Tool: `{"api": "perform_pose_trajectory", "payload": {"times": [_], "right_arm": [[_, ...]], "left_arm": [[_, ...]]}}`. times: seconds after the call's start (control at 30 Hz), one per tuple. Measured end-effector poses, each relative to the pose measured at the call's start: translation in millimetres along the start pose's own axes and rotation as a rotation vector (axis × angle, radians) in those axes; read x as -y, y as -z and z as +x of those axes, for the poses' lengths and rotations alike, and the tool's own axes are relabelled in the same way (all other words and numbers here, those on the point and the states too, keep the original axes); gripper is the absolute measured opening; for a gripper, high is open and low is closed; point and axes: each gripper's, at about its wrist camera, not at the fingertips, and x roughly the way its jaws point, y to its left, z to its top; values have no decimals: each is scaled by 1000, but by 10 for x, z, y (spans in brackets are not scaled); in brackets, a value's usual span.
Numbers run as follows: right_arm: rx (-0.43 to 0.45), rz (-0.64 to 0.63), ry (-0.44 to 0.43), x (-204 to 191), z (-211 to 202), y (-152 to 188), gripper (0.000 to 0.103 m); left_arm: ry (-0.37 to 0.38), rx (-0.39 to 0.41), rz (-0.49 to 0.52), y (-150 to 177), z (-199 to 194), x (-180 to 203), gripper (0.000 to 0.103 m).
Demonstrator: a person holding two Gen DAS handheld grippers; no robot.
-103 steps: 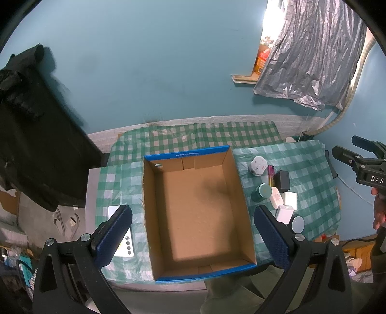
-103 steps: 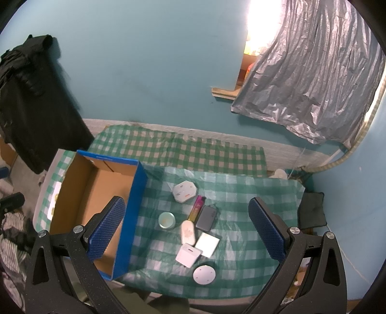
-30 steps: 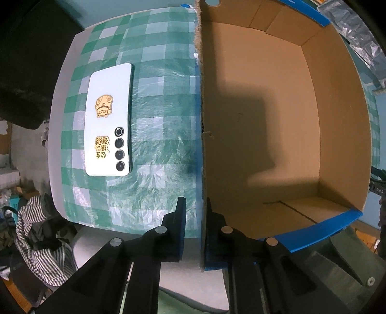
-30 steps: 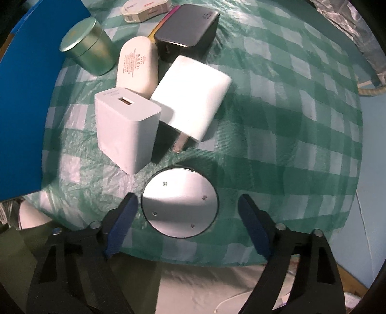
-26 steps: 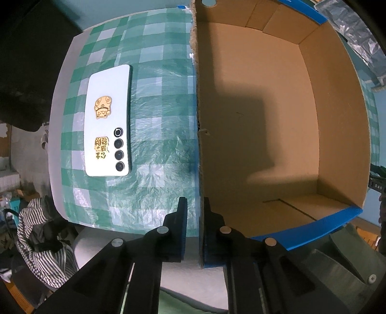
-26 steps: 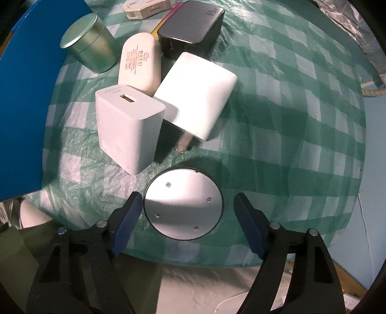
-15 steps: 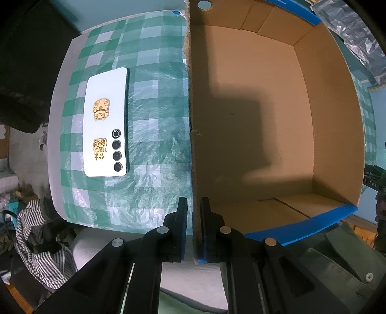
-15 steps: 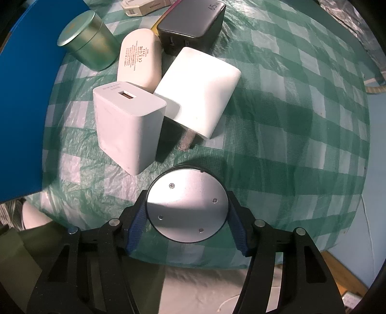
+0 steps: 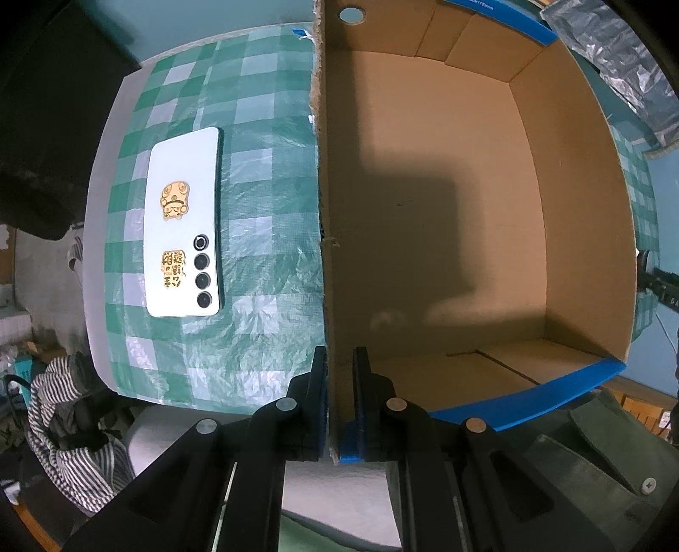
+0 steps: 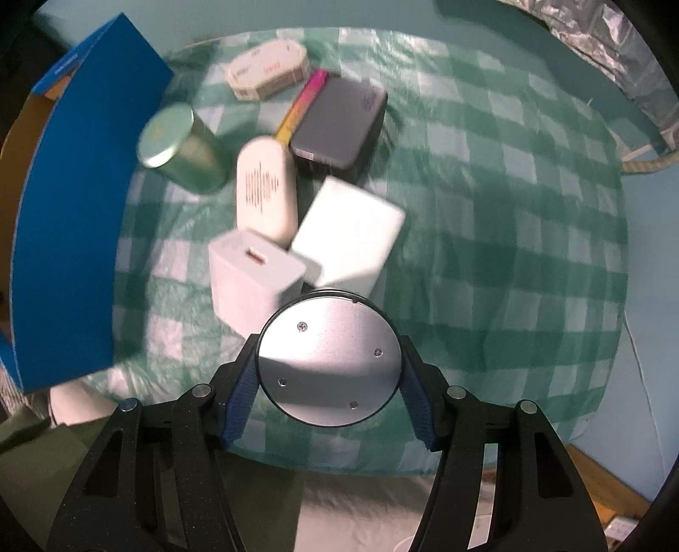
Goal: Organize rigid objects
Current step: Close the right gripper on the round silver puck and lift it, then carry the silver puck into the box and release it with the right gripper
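My left gripper (image 9: 339,403) is shut on the near left wall of the open cardboard box (image 9: 445,212), which has blue outer sides and nothing inside. A white phone (image 9: 184,225) lies face down on the checked cloth left of the box. In the right wrist view my right gripper (image 10: 329,382) is shut on a round silver disc (image 10: 329,359), held above the cloth. Behind it lie two white chargers (image 10: 254,280) (image 10: 350,237), a white oval device (image 10: 265,187), a dark power bank (image 10: 339,127), a green tin (image 10: 182,146) and a white octagonal case (image 10: 267,70).
The box's blue wall (image 10: 76,221) stands at the left of the right wrist view. The green checked cloth (image 10: 509,233) is bare to the right of the items. A striped garment (image 9: 63,416) lies below the table's left edge, and a silver curtain (image 10: 594,38) hangs behind.
My right gripper closed on the silver disc and lifted it off the cloth, so the other items look farther away. The left gripper stayed clamped on the box wall.
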Motion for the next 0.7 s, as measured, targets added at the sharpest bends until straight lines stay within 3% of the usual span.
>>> {"api": "perform_pose_trajectory", "payload": {"times": [0.7], "right_arm": [[108, -147, -59, -611, -638, -625, 62]], "left_arm": [[-27, 28, 16, -6, -65, 60, 7]]}}
